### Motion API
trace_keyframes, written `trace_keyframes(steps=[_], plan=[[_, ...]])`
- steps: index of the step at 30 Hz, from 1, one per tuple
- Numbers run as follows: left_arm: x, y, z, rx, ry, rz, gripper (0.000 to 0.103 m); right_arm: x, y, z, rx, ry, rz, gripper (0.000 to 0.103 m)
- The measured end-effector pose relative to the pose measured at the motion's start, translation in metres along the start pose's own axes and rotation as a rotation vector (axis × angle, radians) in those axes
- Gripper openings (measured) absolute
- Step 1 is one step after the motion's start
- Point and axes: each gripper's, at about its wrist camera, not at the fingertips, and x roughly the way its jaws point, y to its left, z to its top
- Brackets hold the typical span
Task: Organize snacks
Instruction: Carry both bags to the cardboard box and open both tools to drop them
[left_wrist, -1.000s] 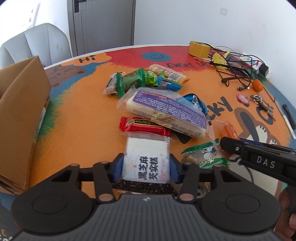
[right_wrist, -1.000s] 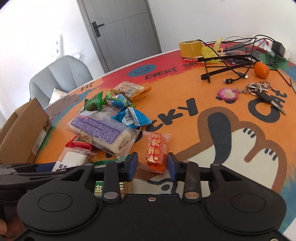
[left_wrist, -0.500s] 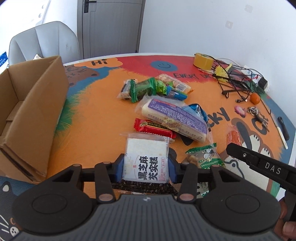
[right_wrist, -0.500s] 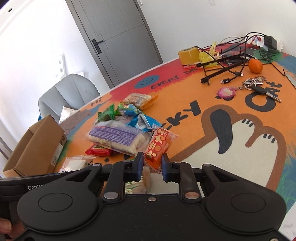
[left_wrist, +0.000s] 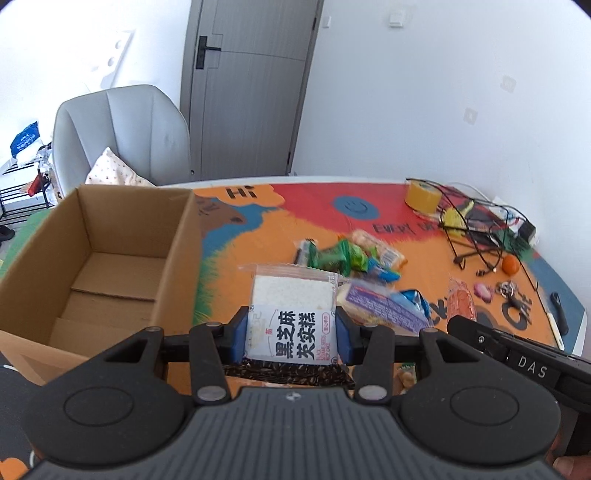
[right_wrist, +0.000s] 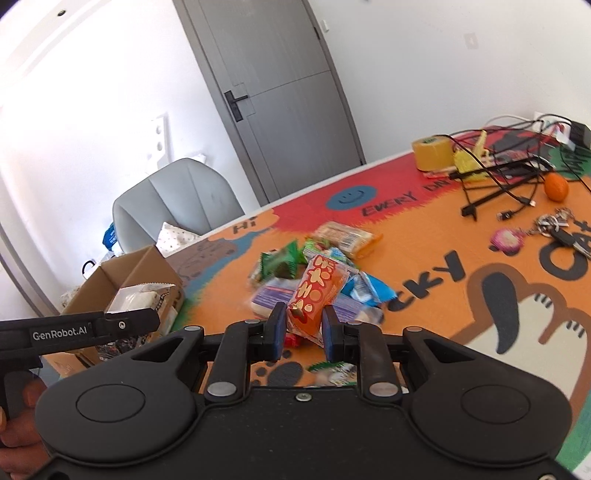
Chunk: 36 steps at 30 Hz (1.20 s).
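Both packets have risen off the table: left gripper (left_wrist: 291, 338) clamps the sesame cake packet (left_wrist: 293, 314) mid-frame, right gripper (right_wrist: 303, 331), jaws just narrowed, pinches the soft, crinkly orange snack (right_wrist: 317, 291) low, near the cardboard box (left_wrist: 92, 258) at left.

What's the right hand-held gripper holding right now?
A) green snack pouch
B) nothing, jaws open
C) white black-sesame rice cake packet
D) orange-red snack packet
D: in the right wrist view the right hand-held gripper is clamped on the orange-red snack packet, lifted clear of the snack pile; the white rice cake packet sits in the left hand-held gripper.
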Motion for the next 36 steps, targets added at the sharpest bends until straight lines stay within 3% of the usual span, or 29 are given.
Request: trace_keyframes(steps=[18,36], plan=[[-0.027,0.075,0.034,-0.101,-0.119,0.093,0.045,0.028,0.075,0.033,-0.109,-0.053,0.122,0.021],[-0.005,0.139,0.066,-0.158,-0.159,0.158,0.045,0.070,0.152,0.048,-0.231,-0.006,0.218,0.021]])
